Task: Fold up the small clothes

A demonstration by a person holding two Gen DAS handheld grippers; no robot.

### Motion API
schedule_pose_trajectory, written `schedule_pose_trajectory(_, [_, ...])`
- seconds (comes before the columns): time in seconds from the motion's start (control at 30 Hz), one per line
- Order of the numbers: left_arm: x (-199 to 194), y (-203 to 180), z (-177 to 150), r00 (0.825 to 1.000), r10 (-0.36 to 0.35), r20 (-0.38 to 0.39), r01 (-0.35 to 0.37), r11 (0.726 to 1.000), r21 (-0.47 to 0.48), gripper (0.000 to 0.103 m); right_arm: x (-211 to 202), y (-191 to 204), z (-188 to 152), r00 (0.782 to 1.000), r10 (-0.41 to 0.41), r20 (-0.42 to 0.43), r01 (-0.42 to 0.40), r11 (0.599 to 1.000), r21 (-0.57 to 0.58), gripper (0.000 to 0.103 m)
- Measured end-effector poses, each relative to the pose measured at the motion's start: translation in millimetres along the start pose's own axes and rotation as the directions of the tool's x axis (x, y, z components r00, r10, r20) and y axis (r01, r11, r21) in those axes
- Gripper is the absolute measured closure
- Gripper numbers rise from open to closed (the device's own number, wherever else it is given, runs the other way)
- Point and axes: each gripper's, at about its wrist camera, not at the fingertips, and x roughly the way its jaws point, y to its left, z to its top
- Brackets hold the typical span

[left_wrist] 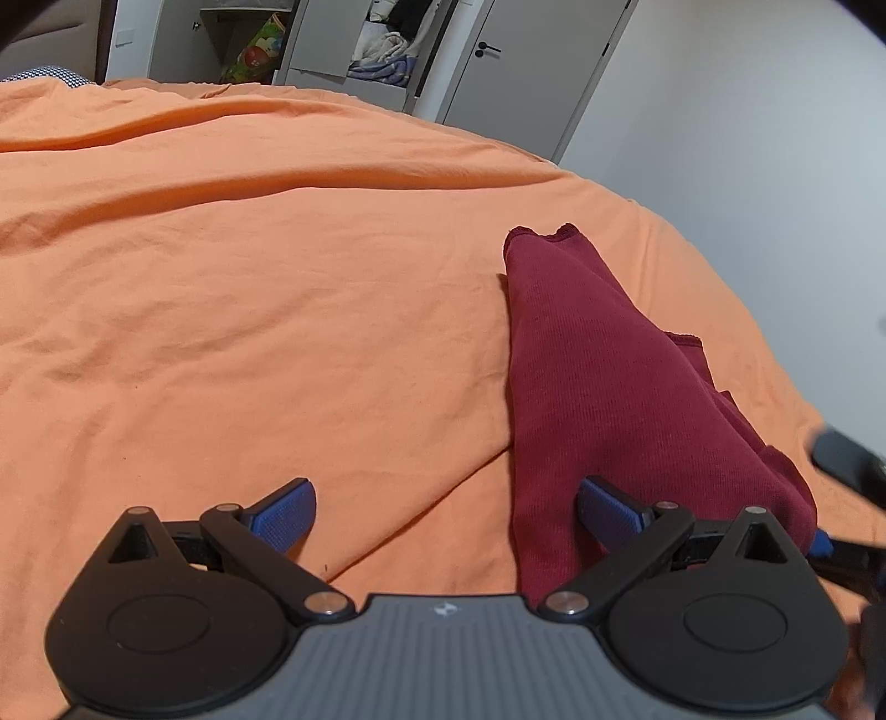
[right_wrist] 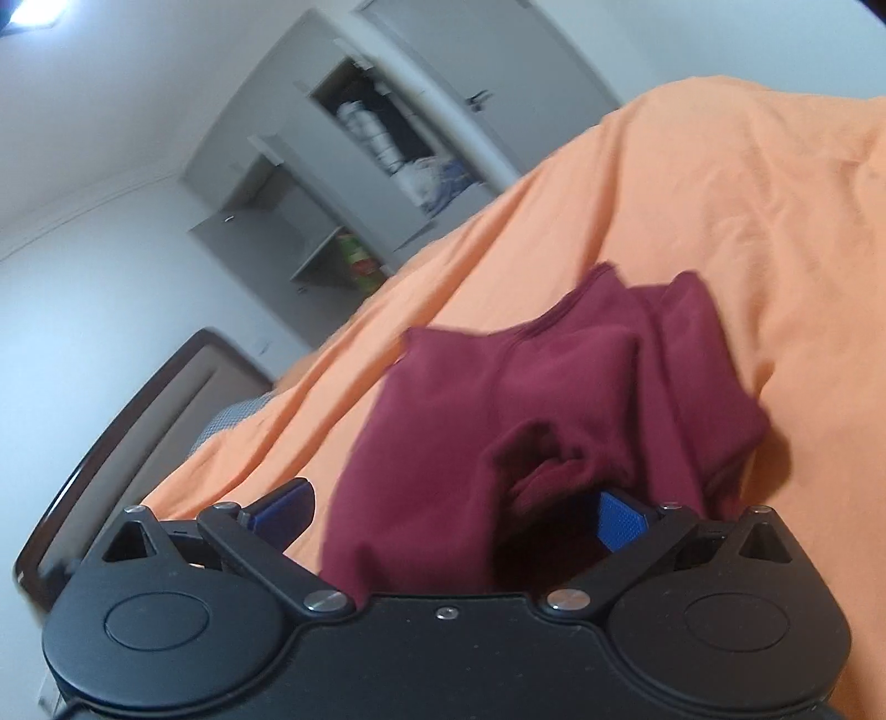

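Note:
A dark red knit garment (left_wrist: 598, 387) lies in a long folded strip on the orange bedsheet (left_wrist: 277, 277), to the right in the left wrist view. My left gripper (left_wrist: 448, 512) hovers open over the garment's near end, its right finger above the cloth and its left finger over bare sheet. In the tilted, blurred right wrist view the red garment (right_wrist: 526, 399) is bunched up. It spills between the wide-apart fingers of my right gripper (right_wrist: 451, 515), which is open. A dark part of the right gripper (left_wrist: 841, 454) shows at the garment's right side.
The orange sheet stretches wide to the left and far side, with soft wrinkles. Behind the bed stand an open grey wardrobe (left_wrist: 382, 50) holding clothes and a grey door (left_wrist: 531, 66). The headboard (right_wrist: 111, 443) and a white wall (left_wrist: 747, 166) border the bed.

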Motion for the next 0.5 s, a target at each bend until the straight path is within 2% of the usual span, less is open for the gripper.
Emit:
schedule_pose_trajectory(0.2, [1, -2, -1, 1.0, 0.007, -0.007, -0.007, 1.0, 0.01, 0.001, 4, -18, 5, 0.993, -0.112, 0.045, 0.106, 0.988, 0.109, 0.001])
schedule_pose_trajectory(0.3, [2, -2, -1, 1.0, 0.009, -0.008, -0.009, 1.0, 0.011, 0.001, 5, -28, 6, 0.993, -0.097, 0.067, 0.083, 0.98, 0.183, 0.002])
schedule_pose_trajectory(0.37, [2, -4, -1, 1.0, 0.012, -0.005, -0.012, 1.0, 0.017, 0.001, 10, -28, 9, 0.993, -0.099, 0.067, 0.087, 0.983, 0.162, 0.003])
schedule_pose_trajectory(0.47, [2, -4, -1, 1.0, 0.015, -0.002, -0.015, 1.0, 0.018, 0.0, 26, -26, 17, 0.989, -0.144, 0.034, 0.14, 0.985, 0.103, 0.017])
schedule_pose_trajectory(0.5, [1, -4, -1, 1.0, 0.015, -0.002, -0.015, 1.0, 0.016, 0.0, 30, -25, 19, 0.985, -0.17, 0.03, 0.167, 0.982, 0.083, 0.033])
